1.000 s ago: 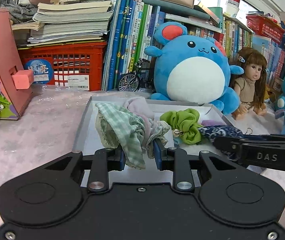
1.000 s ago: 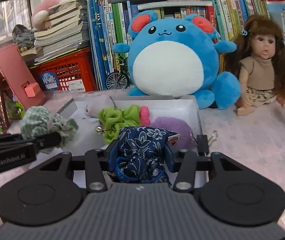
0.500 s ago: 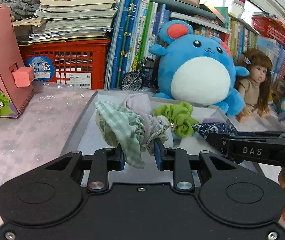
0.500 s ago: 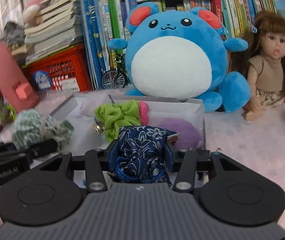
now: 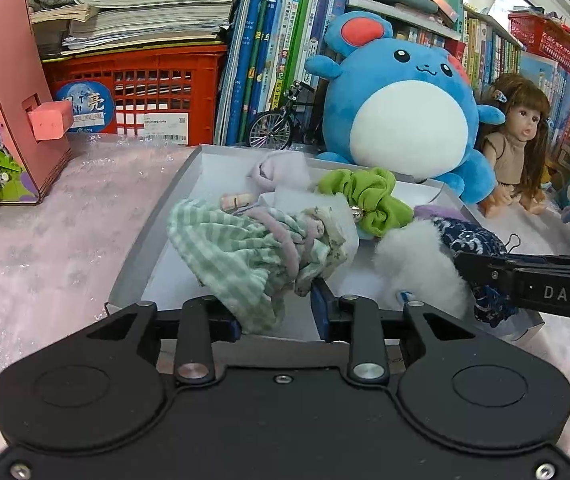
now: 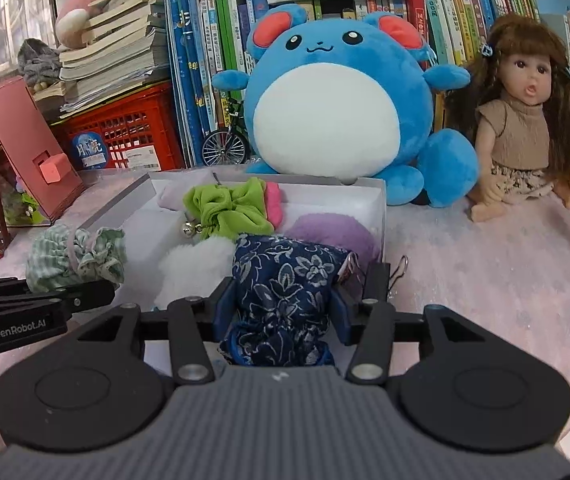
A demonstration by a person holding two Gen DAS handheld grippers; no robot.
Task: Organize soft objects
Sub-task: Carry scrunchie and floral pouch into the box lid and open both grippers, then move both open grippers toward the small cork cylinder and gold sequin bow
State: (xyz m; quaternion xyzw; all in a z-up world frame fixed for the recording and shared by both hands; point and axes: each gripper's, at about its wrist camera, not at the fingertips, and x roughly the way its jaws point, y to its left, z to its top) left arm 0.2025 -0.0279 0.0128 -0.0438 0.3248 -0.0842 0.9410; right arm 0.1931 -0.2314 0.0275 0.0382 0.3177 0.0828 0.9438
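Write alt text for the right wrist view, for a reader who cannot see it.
The right gripper is closed on a navy floral scrunchie above the near edge of a white box holding green, purple and white fluffy pieces. At left, the left gripper carries a green checked scrunchie; a blue plush and doll sit behind.

A crumpled green-and-white checked scrunchie [image 5: 253,248] and a navy floral scrunchie [image 6: 285,292] hang bunched just above the shallow white box [image 6: 381,208], where a lime-green scrunchie with a small bell [image 6: 225,210], a purple plush pad [image 6: 337,232] and a white fluffy piece [image 6: 193,268] lie.
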